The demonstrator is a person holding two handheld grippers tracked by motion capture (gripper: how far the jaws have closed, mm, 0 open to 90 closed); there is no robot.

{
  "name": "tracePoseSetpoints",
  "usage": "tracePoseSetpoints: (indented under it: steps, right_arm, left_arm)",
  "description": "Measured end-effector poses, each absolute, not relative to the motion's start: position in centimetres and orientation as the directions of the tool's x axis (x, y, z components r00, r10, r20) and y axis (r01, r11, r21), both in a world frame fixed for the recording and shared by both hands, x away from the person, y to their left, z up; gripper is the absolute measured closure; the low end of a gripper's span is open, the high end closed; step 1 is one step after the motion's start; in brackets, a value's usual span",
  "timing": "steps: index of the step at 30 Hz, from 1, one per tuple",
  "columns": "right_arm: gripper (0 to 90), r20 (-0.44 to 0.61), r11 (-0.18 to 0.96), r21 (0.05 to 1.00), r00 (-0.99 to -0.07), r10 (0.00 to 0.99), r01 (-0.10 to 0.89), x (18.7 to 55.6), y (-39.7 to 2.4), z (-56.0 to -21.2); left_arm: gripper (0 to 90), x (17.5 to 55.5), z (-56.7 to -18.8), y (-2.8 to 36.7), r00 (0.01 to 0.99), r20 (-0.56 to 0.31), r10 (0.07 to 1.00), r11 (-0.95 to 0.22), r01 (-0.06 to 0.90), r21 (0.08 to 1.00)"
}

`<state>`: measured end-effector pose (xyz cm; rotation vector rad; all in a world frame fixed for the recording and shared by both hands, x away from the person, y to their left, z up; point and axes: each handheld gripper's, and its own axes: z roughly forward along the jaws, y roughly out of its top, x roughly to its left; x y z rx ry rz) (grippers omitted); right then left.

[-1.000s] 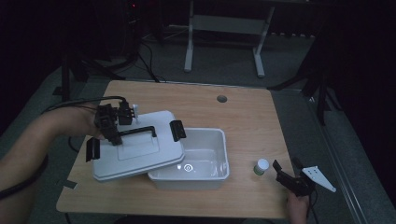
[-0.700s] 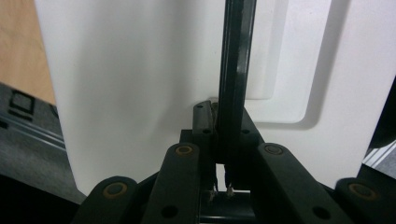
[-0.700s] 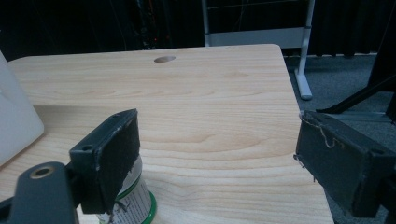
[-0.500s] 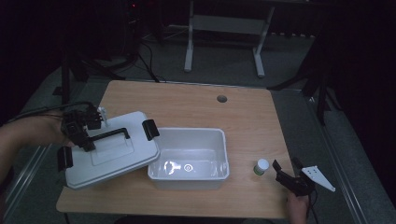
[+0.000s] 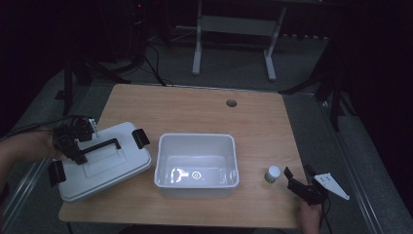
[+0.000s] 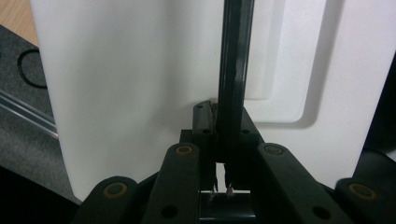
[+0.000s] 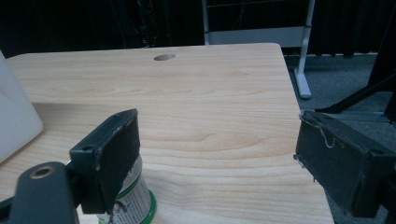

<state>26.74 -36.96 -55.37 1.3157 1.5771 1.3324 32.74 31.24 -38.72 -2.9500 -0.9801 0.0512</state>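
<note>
A white box lid (image 5: 104, 163) with black latches lies at the table's left, partly over the left edge. My left gripper (image 5: 78, 146) is shut on its black handle (image 5: 100, 147). In the left gripper view the handle (image 6: 236, 70) runs straight up from between the closed jaws of the left gripper (image 6: 223, 135), across the lid (image 6: 130, 93). An open white bin (image 5: 195, 137) stands at the table's middle. A small white bottle (image 5: 272, 174) stands to its right. My right gripper (image 5: 298, 171) is open just right of the bottle. The bottle (image 7: 133, 200) sits half hidden behind the left jaw of the right gripper (image 7: 215, 163).
The wooden table has a cable hole (image 5: 231, 103) near its far edge. A white metal frame (image 5: 234, 29) stands on the dark floor behind it. Black stand legs (image 5: 336, 92) rise at the table's right.
The left gripper has carried the lid leftward and down, off the bin and onto the table's left side. The right gripper and the bottle have stayed put.
</note>
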Motion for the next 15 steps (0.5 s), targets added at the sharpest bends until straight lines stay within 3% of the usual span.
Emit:
tracePoseSetpoints:
  steps: [15]
  right_arm:
    - [13.2,0.102,-0.031,0.964,-0.258,0.961,0.265,26.7,-36.9,-55.4]
  left_arm:
    - [83.4,35.6,-45.6,30.8,0.766,-0.041,0.641,-0.767,0.641,-0.015]
